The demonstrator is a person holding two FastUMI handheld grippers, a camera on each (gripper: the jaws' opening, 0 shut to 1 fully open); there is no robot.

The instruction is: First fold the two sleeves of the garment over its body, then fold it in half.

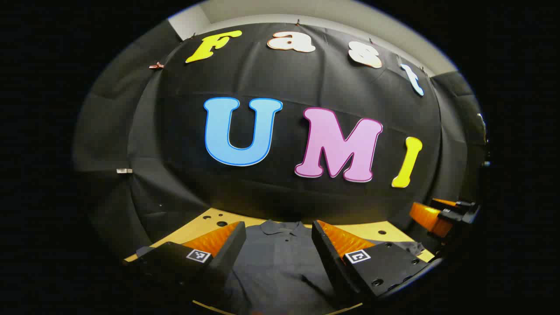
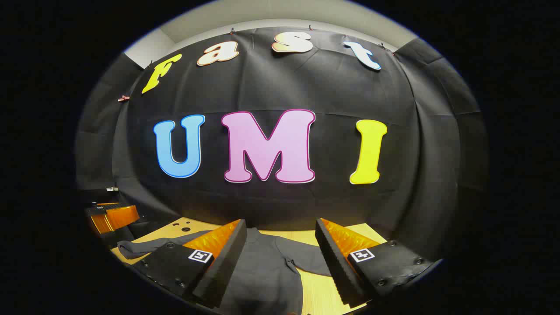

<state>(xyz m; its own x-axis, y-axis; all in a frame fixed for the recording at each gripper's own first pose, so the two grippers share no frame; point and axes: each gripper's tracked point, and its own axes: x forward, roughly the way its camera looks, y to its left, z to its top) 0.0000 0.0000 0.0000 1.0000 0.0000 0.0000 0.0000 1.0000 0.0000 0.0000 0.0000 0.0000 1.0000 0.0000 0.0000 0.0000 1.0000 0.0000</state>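
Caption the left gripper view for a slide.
Open left gripper poised above a dark polo shirt spread on the yellow table, right gripper alongside.

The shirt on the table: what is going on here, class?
A person holds two tongs above a dark shirt spread flat on a wooden table. The left tongs and right tongs both hang open over it, touching nothing. A sleeve lies stretched out to the side, so folding has not begun.

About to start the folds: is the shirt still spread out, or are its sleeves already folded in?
Spread. The shirt lies flat on the table, collar showing; a sleeve stretches out sideways, not over the body.
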